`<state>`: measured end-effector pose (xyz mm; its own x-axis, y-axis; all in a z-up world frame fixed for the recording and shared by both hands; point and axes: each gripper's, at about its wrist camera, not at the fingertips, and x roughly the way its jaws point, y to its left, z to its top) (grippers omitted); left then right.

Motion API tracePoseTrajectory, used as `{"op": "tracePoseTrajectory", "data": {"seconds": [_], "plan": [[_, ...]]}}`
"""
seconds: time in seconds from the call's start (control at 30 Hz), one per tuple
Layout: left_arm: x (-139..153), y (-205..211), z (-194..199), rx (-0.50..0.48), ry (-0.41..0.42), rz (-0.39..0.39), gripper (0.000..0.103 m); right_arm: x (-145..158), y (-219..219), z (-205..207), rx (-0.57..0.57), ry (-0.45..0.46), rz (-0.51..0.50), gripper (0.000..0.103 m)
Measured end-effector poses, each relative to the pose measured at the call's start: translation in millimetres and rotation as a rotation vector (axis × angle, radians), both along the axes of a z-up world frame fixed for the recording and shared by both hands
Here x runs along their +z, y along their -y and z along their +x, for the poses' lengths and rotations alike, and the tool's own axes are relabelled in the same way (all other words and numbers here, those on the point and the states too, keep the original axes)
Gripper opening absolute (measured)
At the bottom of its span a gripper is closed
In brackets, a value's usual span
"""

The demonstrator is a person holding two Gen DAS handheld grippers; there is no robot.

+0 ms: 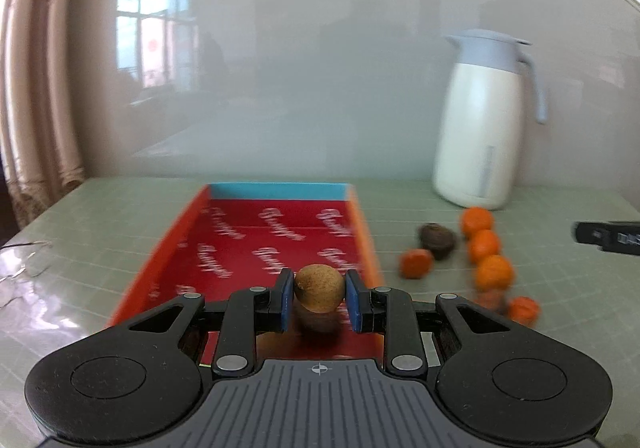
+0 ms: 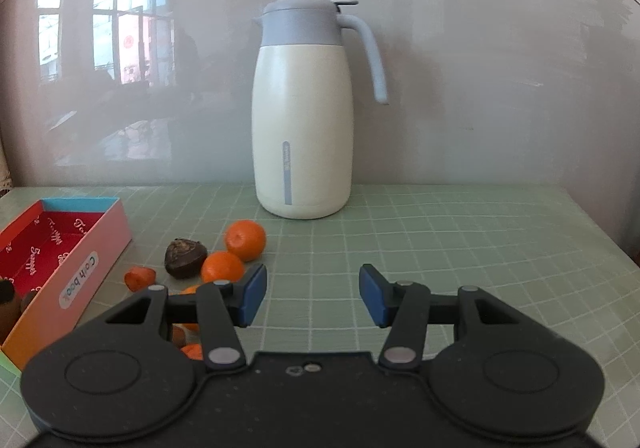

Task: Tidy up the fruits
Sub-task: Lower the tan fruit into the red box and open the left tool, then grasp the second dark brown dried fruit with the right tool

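Observation:
My left gripper (image 1: pixel 319 294) is shut on a small tan-brown round fruit (image 1: pixel 319 288) and holds it above the near end of the red-lined box (image 1: pixel 248 236). To the box's right lie several small oranges (image 1: pixel 494 272) and a dark brown chestnut-like fruit (image 1: pixel 437 239). My right gripper (image 2: pixel 312 296) is open and empty over the green mat, just right of the oranges (image 2: pixel 245 239) and the dark fruit (image 2: pixel 185 258). The box (image 2: pixel 80 268) shows at the left of the right wrist view, with something brown at its near end.
A white thermos jug with a pale blue lid and handle (image 2: pixel 302 108) stands at the back of the green gridded mat (image 2: pixel 440 248), against a glossy wall. It also shows in the left wrist view (image 1: pixel 480 120). A black object (image 1: pixel 608 236) lies at the far right.

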<state>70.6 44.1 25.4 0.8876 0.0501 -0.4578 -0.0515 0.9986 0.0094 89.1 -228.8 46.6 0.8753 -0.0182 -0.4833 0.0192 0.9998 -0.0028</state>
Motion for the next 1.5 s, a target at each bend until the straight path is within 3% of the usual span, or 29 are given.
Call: {"op": "tracePoseTrajectory", "data": {"seconds": [0.37, 0.43, 0.47, 0.67, 0.83, 1.17, 1.5], "plan": [[-14.6, -52.9, 16.5, 0.105, -0.059, -0.039, 0.029, -2.2, -6.3, -0.4, 0.009, -0.002, -0.014, 0.051], [-15.0, -53.4, 14.6, 0.128, -0.05, -0.034, 0.059, -2.2, -6.6, -0.9, 0.009, -0.002, -0.014, 0.053], [-15.2, -53.1, 13.1, 0.138, -0.042, -0.031, 0.09, -2.2, -6.7, -1.3, 0.009, -0.001, -0.014, 0.054], [-12.2, -45.7, 7.2, 0.123, -0.016, -0.023, 0.092, -1.4, -1.9, -2.7, -0.004, 0.004, -0.015, 0.056], [-9.1, -40.5, 4.1, 0.136, 0.008, -0.007, 0.102, -1.1, 3.4, -3.9, -0.012, 0.004, -0.015, 0.057], [-6.9, -40.3, 0.8, 0.135, 0.015, 0.0, 0.103, -2.6, -0.1, -3.8, 0.005, 0.006, -0.016, 0.058], [-3.8, -54.2, -6.9, 0.156, 0.041, -0.012, 0.103, -3.9, -31.8, 5.6, 0.076, 0.009, -0.022, 0.058]]}}
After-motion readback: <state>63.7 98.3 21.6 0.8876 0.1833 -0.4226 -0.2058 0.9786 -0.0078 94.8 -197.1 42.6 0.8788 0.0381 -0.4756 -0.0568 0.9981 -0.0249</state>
